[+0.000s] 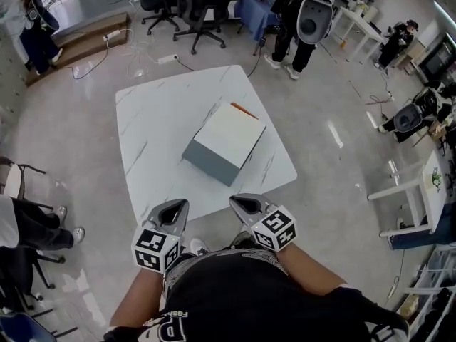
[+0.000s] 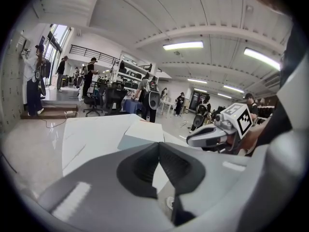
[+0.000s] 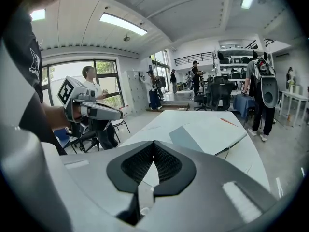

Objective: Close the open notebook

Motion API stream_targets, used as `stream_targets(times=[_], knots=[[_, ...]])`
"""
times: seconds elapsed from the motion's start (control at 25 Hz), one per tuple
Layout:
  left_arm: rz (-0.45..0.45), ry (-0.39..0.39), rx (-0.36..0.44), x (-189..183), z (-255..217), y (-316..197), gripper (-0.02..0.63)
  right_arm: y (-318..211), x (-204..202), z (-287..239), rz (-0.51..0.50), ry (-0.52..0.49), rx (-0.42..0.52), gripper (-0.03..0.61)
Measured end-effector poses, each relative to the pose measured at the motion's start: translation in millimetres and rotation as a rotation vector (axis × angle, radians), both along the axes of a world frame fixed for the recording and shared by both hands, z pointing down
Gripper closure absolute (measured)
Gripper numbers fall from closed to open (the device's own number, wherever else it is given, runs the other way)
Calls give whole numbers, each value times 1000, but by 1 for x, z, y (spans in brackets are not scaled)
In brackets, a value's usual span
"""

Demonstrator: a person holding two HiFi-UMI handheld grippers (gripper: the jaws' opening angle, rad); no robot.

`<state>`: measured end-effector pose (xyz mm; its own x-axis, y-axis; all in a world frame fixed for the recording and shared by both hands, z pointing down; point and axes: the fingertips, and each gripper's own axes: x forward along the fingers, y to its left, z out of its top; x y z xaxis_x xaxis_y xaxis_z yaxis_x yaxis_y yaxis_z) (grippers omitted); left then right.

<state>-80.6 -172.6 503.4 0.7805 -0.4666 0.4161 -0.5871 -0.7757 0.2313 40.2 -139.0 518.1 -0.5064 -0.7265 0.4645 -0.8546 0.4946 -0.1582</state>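
while left gripper [image 1: 177, 205] and right gripper [image 1: 239, 202], fingers together, hover at table [image 1: 157, 120] edge, notebook [image 1: 228, 142] lies centred

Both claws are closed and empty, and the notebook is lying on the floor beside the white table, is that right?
Not quite. The head view shows the notebook lying on the white table, not on the floor beside it. The rest holds: the left gripper and the right gripper are both closed and empty.
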Motion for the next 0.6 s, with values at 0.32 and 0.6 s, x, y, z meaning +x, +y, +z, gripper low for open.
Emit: stream_targets(times=[0.32,0.6], knots=[[-57,10,-11,2,-1,-16,555,-30,14,6,-64,128,29,580],[-98,-2,-22,-9,7,-25,555,-47,11,18,-126,208,39,578]])
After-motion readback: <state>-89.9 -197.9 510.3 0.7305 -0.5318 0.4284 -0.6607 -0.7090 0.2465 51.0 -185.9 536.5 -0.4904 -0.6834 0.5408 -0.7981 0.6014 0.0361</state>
